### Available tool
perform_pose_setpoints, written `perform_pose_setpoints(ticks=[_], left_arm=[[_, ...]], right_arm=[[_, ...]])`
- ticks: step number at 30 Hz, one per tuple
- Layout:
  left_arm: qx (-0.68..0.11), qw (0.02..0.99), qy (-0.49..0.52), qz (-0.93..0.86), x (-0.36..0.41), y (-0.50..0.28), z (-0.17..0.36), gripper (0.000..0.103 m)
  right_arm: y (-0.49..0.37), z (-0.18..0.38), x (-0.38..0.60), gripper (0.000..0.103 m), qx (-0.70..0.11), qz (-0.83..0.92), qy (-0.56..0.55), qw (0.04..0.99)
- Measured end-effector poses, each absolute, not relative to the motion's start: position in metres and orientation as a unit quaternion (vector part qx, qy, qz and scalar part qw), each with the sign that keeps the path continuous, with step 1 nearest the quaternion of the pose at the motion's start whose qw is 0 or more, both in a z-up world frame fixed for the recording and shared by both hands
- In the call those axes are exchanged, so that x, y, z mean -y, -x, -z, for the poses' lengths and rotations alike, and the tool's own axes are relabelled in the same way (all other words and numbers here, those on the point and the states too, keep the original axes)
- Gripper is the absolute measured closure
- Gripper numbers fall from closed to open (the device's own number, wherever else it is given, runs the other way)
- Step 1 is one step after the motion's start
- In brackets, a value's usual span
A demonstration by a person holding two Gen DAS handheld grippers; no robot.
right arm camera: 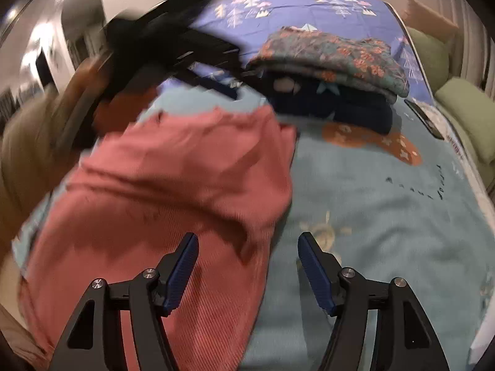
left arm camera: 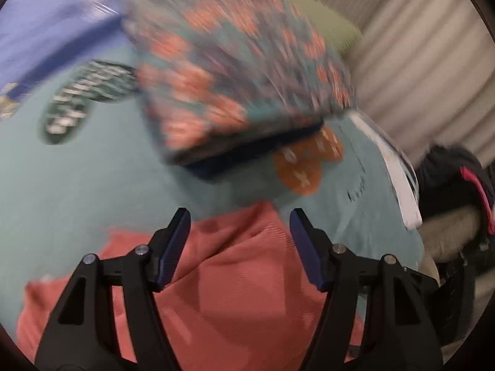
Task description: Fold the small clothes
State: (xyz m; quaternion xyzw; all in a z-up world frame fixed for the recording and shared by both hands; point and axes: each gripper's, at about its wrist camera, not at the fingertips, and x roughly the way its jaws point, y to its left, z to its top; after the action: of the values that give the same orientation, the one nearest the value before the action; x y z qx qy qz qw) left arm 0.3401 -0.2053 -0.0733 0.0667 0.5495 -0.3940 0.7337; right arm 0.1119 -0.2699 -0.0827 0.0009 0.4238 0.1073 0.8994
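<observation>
A salmon-pink ribbed garment [right arm camera: 173, 191] lies rumpled on a teal blanket [right arm camera: 371, 204]; it also shows in the left wrist view [left arm camera: 229, 278]. My left gripper [left arm camera: 239, 216] is open and empty above the garment's far edge. In the right wrist view it appears blurred over the garment's far left corner [right arm camera: 173, 49]. My right gripper [right arm camera: 247, 241] is open and empty over the garment's right edge. A stack of folded clothes, floral piece [right arm camera: 334, 55] on top of dark blue ones [right arm camera: 334, 105], sits beyond the garment; the floral piece also shows in the left wrist view [left arm camera: 241, 71].
The teal blanket [left arm camera: 62, 179] lies on a bed with a purple sheet [right arm camera: 297, 12]. Green cushions [right arm camera: 458, 105] line the right side. A dark remote [right arm camera: 423, 117] lies near the blanket's right edge. Curtains [left arm camera: 417, 61] hang beyond the bed.
</observation>
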Motion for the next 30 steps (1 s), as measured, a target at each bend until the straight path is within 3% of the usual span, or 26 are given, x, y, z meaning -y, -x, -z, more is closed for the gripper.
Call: perform_pose_setpoints(ticks=[3, 12, 20, 23, 25, 29, 30], left_arm=[[-0.597, 0.680, -0.090, 0.416, 0.224, -0.339, 0.090, 0.036], [-0.580, 0.674, -0.124, 0.440, 0.237, -0.325, 0.071, 0.036], [-0.615, 0.627, -0.191, 0.438, 0.278, -0.320, 0.105, 0.041], [-0.617, 0.610, -0.130, 0.480, 0.288, -0.321, 0.098, 0.054], [-0.610, 0.609, -0.105, 0.495, 0.297, -0.322, 0.097, 0.054], [-0.594, 0.651, -0.063, 0.468, 0.307, -0.330, 0.102, 0.072], [-0.591, 0.666, -0.040, 0.453, 0.303, -0.337, 0.102, 0.072]], right_arm=[[-0.110, 0.091, 0.269, 0.035, -0.426, -0.103, -0.004, 0.899], [-0.109, 0.096, 0.288, 0.032, -0.411, -0.105, -0.053, 0.904], [-0.108, 0.095, 0.289, 0.032, -0.403, -0.045, -0.032, 0.914], [-0.110, 0.097, 0.295, 0.032, -0.406, -0.034, -0.045, 0.912], [-0.110, 0.097, 0.293, 0.032, -0.404, -0.029, -0.039, 0.914], [-0.111, 0.098, 0.293, 0.031, -0.401, -0.023, -0.036, 0.915], [-0.111, 0.097, 0.295, 0.031, -0.400, -0.023, -0.039, 0.915]])
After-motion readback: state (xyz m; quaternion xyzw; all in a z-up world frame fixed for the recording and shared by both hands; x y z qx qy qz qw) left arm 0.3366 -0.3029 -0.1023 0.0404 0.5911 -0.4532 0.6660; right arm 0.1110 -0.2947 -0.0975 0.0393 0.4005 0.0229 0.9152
